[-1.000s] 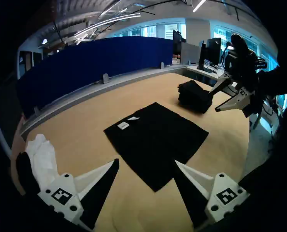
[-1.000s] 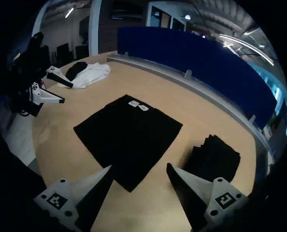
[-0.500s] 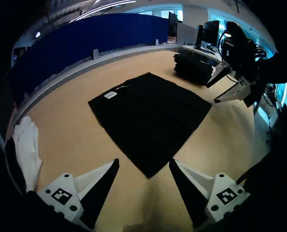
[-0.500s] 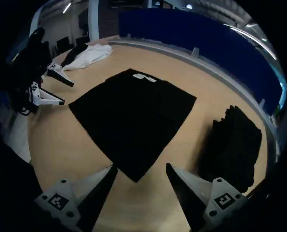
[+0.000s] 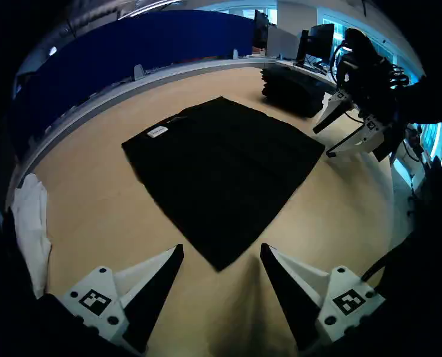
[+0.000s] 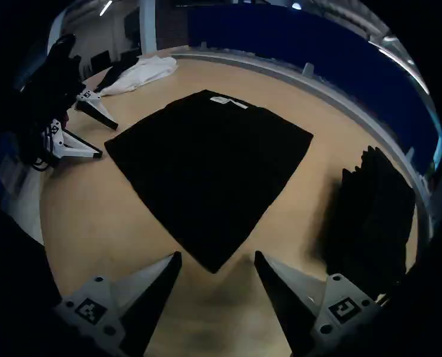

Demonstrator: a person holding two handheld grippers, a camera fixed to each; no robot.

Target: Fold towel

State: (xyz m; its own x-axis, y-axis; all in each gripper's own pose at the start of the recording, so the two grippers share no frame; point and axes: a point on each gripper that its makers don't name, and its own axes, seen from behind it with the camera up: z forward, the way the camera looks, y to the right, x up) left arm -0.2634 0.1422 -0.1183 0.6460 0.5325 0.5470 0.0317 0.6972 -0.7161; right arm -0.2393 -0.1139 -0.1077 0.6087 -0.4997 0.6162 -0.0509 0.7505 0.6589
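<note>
Both grippers (image 5: 221,246) (image 6: 217,253) nearer towel (image 5: 221,160) corners

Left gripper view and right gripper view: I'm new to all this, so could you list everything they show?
spread towel: one, black, flat mid-table
towel stack: one, black, folded, on the table apart from the spread towel
white cloth: one, crumpled near the table's edge
table: one, light wood, under everything
partition: one, blue, along the table's far edge
left gripper: one, white, open, facing a towel corner
right gripper: one, white, open, facing another corner
</note>
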